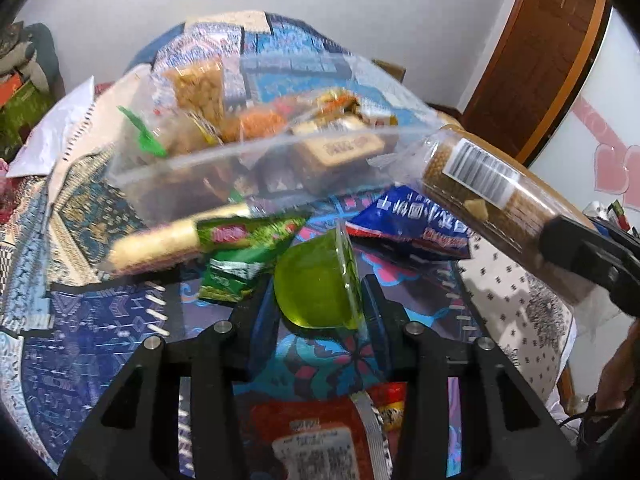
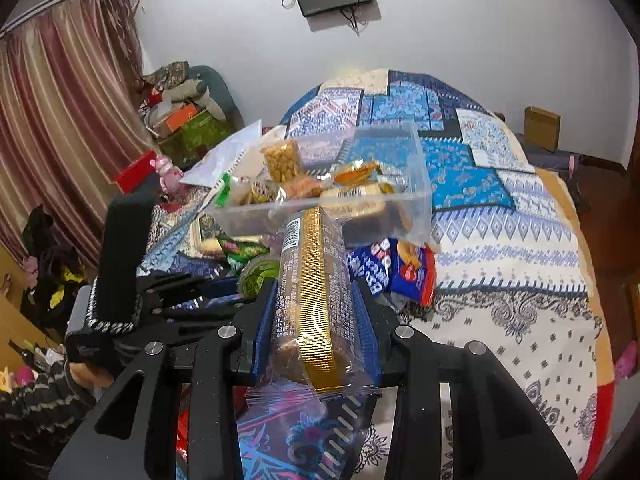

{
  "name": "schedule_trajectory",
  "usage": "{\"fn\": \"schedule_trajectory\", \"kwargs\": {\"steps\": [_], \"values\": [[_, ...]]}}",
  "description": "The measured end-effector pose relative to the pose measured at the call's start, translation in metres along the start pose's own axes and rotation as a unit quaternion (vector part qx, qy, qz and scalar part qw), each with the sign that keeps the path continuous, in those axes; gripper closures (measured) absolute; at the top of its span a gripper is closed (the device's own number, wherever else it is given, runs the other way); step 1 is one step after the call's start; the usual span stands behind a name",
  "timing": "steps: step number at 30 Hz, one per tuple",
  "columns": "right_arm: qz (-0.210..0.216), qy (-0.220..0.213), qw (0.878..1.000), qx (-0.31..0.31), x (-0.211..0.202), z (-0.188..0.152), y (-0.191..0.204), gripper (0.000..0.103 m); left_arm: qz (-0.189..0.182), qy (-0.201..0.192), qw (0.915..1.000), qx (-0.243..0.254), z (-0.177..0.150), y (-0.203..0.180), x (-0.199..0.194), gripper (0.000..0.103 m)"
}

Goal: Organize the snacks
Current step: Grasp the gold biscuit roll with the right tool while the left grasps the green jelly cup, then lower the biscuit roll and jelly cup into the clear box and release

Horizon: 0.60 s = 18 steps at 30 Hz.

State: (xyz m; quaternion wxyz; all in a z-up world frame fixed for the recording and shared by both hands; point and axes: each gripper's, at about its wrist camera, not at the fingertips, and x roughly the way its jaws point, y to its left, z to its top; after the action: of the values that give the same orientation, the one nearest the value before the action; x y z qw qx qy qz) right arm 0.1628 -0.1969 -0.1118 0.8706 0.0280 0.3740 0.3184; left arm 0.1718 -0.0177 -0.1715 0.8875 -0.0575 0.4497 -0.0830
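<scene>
The right hand-held gripper (image 2: 318, 320) clamps a gold-trayed biscuit pack (image 2: 316, 280) above the bed (image 2: 520, 272), while the left hand-held gripper (image 1: 320, 312) pinches a green jelly cup (image 1: 316, 280) near the clear snack box (image 1: 240, 160).

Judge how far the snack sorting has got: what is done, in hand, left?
Done: several packets already lie in the clear box. In hand: the right tongs grip a biscuit sleeve; the left tongs bracket a green jelly cup. Left: the blue packet and green wrappers on the bedspread.

Jelly cup (image 1: 316, 284) before snack-filled bin (image 1: 256, 152); wafer pack (image 1: 492, 184) right of it
</scene>
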Motion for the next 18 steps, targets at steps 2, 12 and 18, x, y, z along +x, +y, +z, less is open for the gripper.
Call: {"fn": "schedule_trajectory", "kwargs": {"steps": [2,12,18], "values": [[0.001,-0.008,1.000,0.000,-0.003,0.004,0.001,0.069,0.003,-0.017,0.9999,0.000,0.003,0.002,-0.014,0.061],[-0.004,-0.050,0.999,-0.004,-0.003,0.037,-0.001,0.069,0.020,-0.086,0.9961,-0.005,0.039,0.016,-0.060,0.061],[-0.019,-0.065,0.998,-0.005,0.013,0.062,-0.009,0.069,0.028,-0.109,0.9936,-0.008,0.067,0.025,-0.066,0.061]]}}
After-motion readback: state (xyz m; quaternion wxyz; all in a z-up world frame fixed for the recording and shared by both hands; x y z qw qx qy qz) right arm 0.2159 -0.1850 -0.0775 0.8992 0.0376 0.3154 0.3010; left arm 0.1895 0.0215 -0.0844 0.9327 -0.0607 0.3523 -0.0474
